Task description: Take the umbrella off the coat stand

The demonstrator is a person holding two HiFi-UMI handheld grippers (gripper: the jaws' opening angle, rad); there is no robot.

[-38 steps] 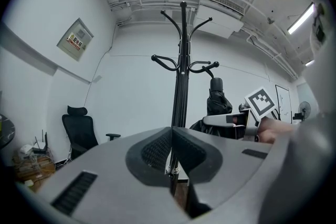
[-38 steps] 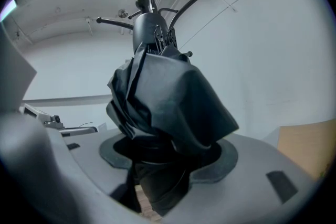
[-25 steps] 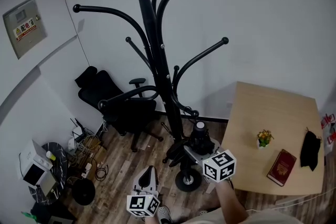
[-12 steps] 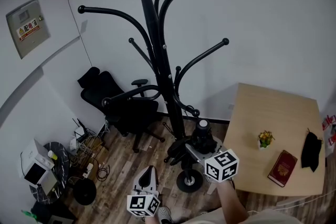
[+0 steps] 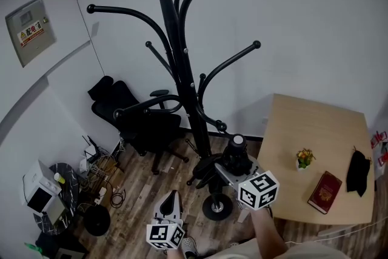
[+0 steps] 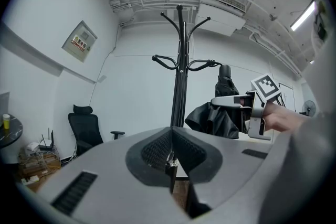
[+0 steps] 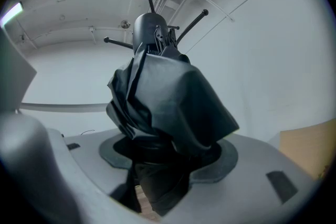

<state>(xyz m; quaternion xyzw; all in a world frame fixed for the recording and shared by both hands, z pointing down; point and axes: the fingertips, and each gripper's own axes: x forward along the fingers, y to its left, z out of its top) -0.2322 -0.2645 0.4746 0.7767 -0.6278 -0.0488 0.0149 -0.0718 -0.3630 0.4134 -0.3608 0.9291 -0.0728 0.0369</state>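
Wood floor [image 5: 140, 192], chair [image 5: 143, 128] behind coat stand [image 5: 182, 70]

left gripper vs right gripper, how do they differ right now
The left gripper has its jaws shut on nothing; the right gripper has its jaws apart, clamped on the folded black umbrella. In the head view the left gripper sits lower in frame, the right gripper nearer the coat stand. Both carry a marker cube.

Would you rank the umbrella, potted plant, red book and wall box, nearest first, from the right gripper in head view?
1. umbrella, in the right gripper's jaws
2. potted plant, on the table
3. red book, farther right
4. wall box, far left
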